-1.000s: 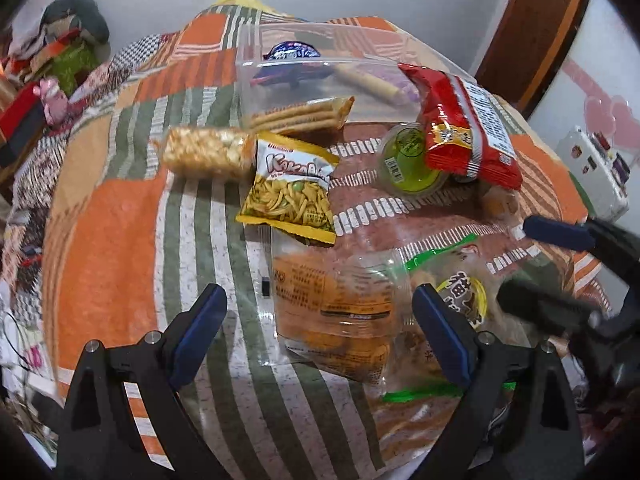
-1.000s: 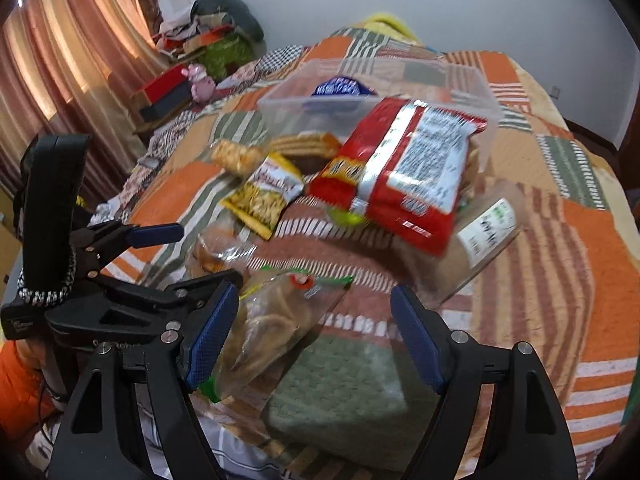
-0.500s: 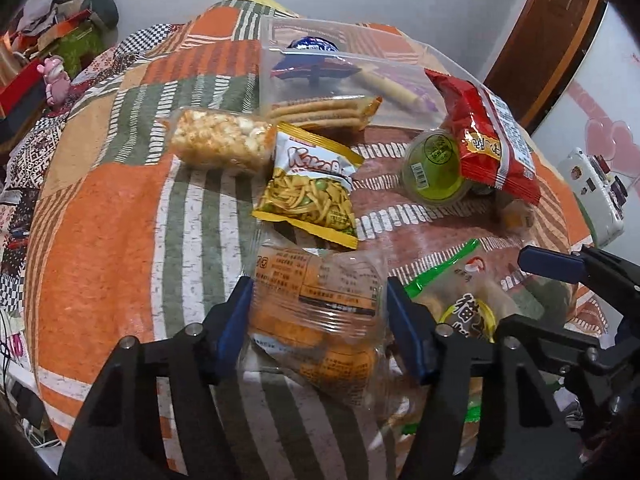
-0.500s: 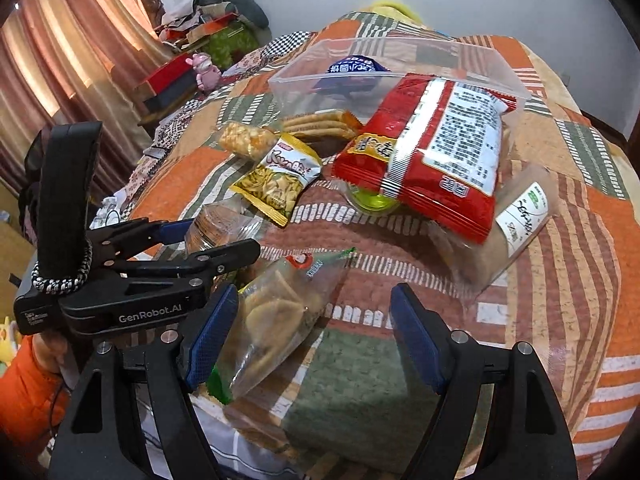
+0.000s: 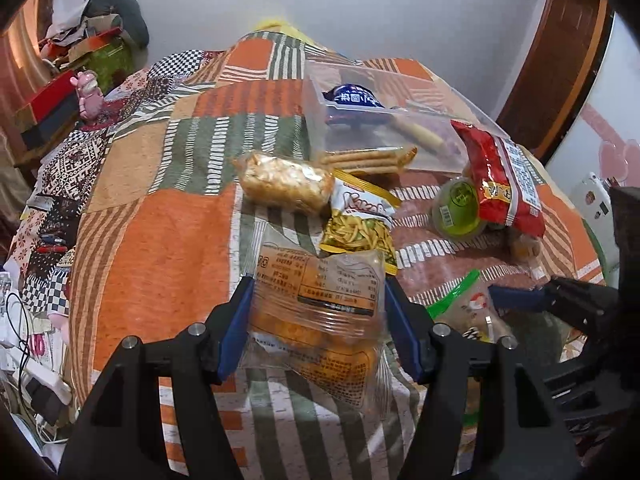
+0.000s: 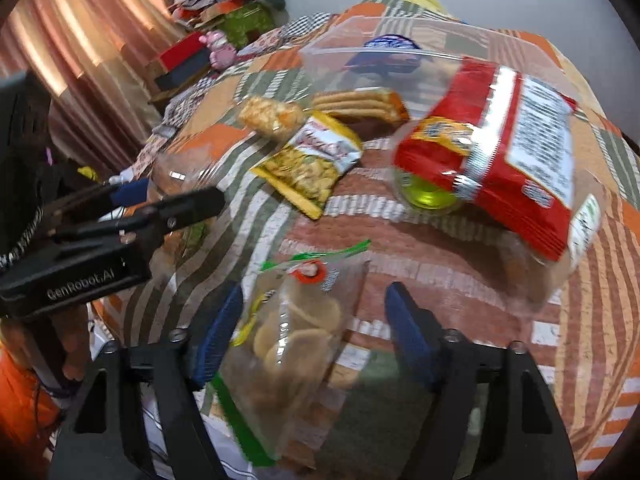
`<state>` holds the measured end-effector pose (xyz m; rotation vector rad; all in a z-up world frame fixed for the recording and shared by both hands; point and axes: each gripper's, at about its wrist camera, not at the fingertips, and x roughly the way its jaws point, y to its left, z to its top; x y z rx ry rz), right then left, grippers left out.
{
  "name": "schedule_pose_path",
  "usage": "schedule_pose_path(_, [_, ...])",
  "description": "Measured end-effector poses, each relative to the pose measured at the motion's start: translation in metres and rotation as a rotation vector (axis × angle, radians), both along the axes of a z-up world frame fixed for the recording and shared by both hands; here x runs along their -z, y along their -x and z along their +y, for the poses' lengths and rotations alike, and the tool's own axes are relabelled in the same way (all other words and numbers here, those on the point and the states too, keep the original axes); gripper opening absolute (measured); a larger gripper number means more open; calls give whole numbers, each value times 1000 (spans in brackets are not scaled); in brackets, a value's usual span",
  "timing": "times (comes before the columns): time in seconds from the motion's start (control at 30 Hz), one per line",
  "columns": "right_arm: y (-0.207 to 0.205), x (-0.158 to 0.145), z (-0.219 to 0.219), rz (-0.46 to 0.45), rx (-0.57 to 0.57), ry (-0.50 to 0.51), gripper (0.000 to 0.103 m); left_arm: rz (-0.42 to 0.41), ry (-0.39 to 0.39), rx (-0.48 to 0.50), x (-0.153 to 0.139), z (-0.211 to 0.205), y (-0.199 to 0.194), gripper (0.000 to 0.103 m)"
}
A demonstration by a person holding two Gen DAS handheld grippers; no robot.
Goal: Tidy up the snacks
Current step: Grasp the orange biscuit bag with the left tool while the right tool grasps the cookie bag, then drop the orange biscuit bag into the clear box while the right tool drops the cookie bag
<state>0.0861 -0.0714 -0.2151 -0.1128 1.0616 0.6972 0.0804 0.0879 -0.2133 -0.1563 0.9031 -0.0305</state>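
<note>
Raised since the earlier frame: the clear packet of orange-brown cakes with an orange label, now lifted off the patchwork quilt of the bed, clamped between the blue pads of the left claw at the view's 6 o'clock.

Right claw: brought forward around the clear green-edged bag of round pale biscuits; jaws apart, left pad touching the bag's edge, right pad clear of it. The bag lies on the quilt, image blurred.

Remaining stock on the quilt, left wrist view:
- yellow-and-white bag of green-and-yellow sticks, at 12 o'clock from the held packet, touching it in the picture.
- clear wrap of puffed golden pieces, at 10 o'clock from the yellow bag, just beside it.
- sleeve of flat tan crackers, against the near wall of the transparent plastic bin.
- dark blue packet, inside the bin.
- round green-lidded cup, partly under the red foil bag with white back panel, at 2 o'clock.
</note>
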Motion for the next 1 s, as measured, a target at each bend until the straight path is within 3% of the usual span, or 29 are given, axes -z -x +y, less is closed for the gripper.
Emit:
schedule_pose_path(0.07, [2, 6, 9, 6, -31, 29, 51, 0, 2, -6, 0, 2, 0, 62])
schedule_pose_path(0.23, [8, 7, 12, -22, -57, 33, 41, -3, 2, -13, 0, 3, 1, 63])
schedule_pose_path(0.5, [-1, -14, -2, -77, -9, 0, 39, -51, -10, -16, -20, 1, -1, 62])
schedule_pose_path(1.0, [-43, -89, -45, -256, 124, -128, 39, -184, -33, 20, -79, -20, -44, 63])
